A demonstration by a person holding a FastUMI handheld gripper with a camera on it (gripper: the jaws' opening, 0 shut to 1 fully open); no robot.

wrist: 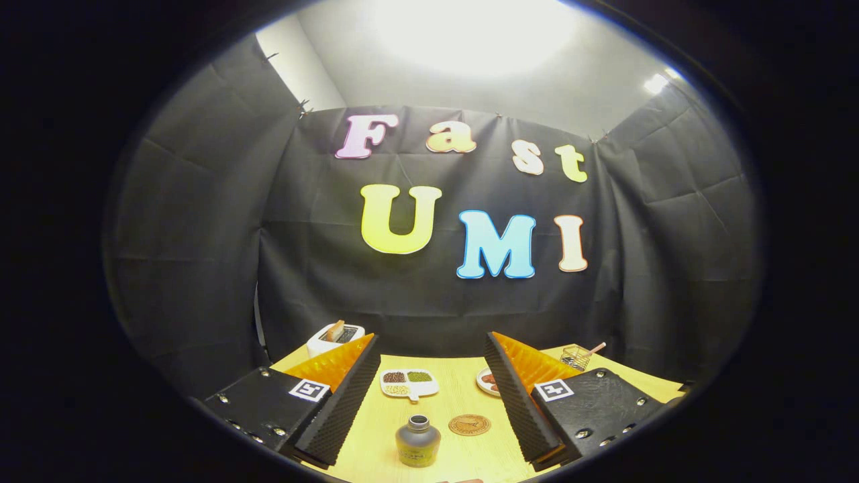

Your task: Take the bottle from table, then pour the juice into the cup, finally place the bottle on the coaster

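A small dark grey bottle (417,441) with an open neck stands upright on the yellow wooden table (449,382), between my two fingers and a little ahead of them. My gripper (429,396) is open wide, with nothing held; its fingers (339,402) flank the bottle without touching it. A round brown coaster (469,424) lies flat on the table just right of the bottle, close to the right finger. A reddish rim (460,480) peeks up at the table's near edge; I cannot tell what it is.
A white divided dish (409,383) with several kinds of beans sits beyond the bottle. A white toaster (335,337) with bread stands at the back left. A plate (488,381) is partly hidden behind the right finger, and a wire basket (577,356) stands at the back right.
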